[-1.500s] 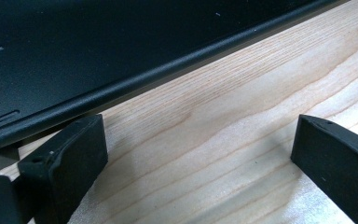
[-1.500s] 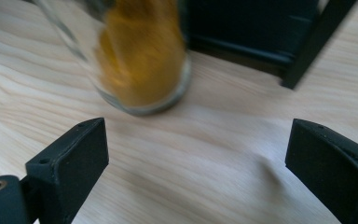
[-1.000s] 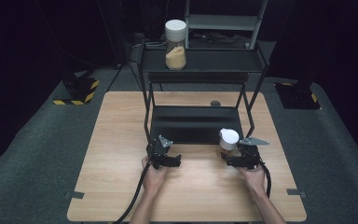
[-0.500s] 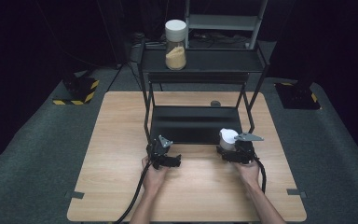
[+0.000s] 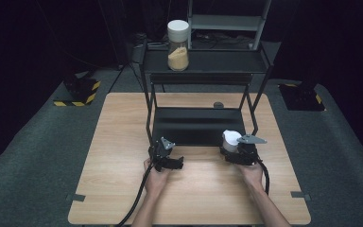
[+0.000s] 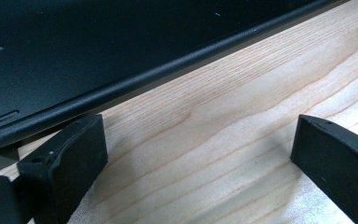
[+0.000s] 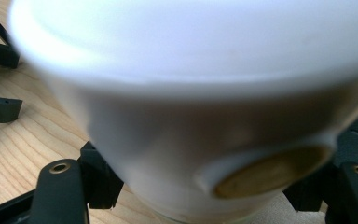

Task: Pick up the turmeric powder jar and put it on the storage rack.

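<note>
At the near right of the table (image 5: 123, 156), my right gripper (image 5: 236, 152) has just closed on the white-lidded jar (image 5: 230, 140), ready for lifting; my left gripper (image 5: 166, 160) stays wide, empty.

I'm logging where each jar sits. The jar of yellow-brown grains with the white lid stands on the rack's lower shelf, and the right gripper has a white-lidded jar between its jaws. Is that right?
Not quite. The jar of yellow-brown grains stands on the rack's top shelf, not the lower one, as the high view shows. The rest holds: the right gripper has the white-lidded jar between its jaws.
</note>
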The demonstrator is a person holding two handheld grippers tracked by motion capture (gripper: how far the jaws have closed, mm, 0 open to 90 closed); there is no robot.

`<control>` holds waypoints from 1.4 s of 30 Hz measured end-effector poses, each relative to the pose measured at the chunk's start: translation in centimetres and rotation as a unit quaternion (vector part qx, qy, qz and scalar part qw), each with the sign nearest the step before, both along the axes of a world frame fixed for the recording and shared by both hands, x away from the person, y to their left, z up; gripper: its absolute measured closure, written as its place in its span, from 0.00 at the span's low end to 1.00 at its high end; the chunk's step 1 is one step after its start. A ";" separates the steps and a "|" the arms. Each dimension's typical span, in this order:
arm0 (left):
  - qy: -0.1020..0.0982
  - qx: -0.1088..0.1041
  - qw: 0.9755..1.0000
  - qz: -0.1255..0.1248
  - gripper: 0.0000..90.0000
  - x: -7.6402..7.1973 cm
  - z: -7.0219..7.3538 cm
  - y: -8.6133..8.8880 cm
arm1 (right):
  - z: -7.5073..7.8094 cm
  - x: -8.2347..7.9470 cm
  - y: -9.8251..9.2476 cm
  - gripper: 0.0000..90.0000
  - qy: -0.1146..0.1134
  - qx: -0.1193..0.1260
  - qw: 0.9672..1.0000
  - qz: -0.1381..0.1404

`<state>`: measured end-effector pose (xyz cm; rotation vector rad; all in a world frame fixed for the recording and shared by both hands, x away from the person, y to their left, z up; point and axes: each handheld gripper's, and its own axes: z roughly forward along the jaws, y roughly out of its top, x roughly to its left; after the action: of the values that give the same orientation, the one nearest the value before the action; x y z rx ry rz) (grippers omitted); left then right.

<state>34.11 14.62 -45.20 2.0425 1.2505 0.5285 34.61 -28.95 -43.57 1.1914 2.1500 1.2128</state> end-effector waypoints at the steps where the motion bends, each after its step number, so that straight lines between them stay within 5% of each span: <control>1: 0.000 0.000 1.000 0.000 0.04 0.0 0.0 0.0 | 0.0 0.0 0.0 0.32 0.000 -0.001 1.000 0.000; 18: 0.000 0.000 1.000 0.000 0.04 0.0 0.0 0.0 | 1.7 -0.2 -0.4 0.33 -0.006 -0.007 1.000 0.014; 42: 0.000 0.000 1.000 0.000 0.04 0.0 0.0 0.0 | 7.1 0.7 -0.8 0.33 -0.021 -0.005 0.999 0.048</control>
<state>34.11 14.62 -45.19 2.0433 1.2505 0.5284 35.29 -29.77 -36.46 1.0595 2.2026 1.2543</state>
